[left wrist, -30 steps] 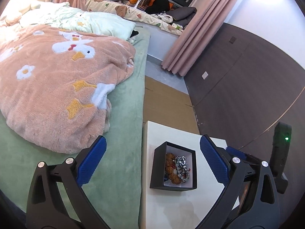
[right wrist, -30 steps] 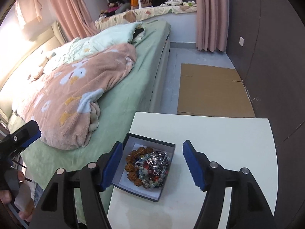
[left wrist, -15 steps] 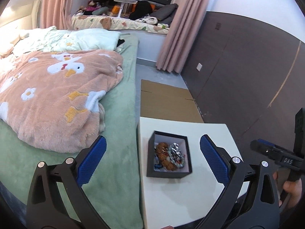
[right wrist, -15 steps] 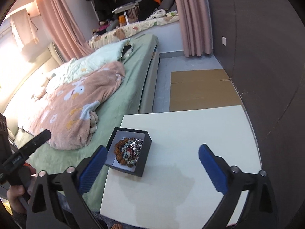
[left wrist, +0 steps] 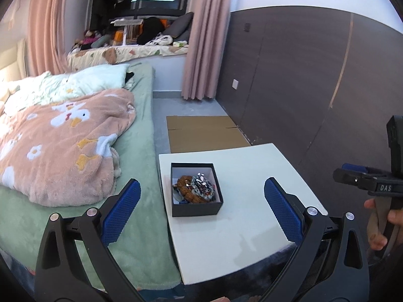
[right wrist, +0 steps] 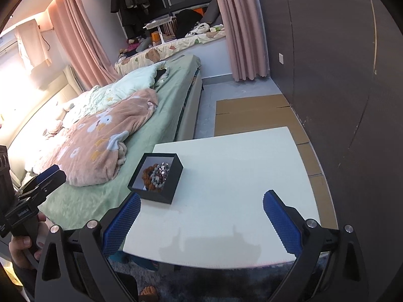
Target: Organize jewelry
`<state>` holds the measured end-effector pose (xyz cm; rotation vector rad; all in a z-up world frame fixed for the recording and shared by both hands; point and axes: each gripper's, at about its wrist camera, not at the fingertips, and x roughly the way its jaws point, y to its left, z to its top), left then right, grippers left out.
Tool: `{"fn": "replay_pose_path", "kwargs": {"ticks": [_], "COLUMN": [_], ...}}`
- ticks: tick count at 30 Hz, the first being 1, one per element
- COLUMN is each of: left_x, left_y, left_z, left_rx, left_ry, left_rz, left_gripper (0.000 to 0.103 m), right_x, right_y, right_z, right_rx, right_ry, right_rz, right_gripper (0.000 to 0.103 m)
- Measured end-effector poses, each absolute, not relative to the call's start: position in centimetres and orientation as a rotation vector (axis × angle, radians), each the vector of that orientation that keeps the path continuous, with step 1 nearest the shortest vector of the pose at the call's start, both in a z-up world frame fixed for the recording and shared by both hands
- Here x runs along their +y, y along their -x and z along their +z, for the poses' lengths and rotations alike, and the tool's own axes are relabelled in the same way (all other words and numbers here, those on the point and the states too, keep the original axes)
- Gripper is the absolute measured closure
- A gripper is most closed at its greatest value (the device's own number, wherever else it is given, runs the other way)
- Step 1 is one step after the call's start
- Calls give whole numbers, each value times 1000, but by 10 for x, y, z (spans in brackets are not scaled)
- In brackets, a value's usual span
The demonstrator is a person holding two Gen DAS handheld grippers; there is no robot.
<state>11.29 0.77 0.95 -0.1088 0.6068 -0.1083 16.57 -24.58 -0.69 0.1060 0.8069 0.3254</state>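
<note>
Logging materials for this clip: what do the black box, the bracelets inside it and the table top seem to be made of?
Black box: looks like matte card, thin straight walls with a white lining. Bracelets: one strand of brown, wood-like knobbly beads; another of glossy silvery and dark beads, perhaps glass or metal, too small to tell. Table: smooth white board, faint sheen, probably laminate.

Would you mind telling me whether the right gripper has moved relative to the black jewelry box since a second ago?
Yes. The right gripper has pulled back from the black jewelry box on the white table, its empty jaws having just opened.
</note>
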Motion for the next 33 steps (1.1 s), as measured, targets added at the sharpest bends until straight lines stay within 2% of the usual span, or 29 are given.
{"fn": "replay_pose_path", "kwargs": {"ticks": [19, 33], "left_x": [5, 13], "left_y": [-40, -26], "left_z": [-12, -11], "left_rx": [528, 523], "left_ry": [54, 103], "left_rz": [-120, -104], "left_gripper": [5, 5], "right_x": [-248, -241], "right_y": [-86, -67], "right_z": [-32, -34], "right_rx": [715, 695], "right_ry": [-1, -27], "right_rz": [402, 391], "right_gripper": [8, 8]}}
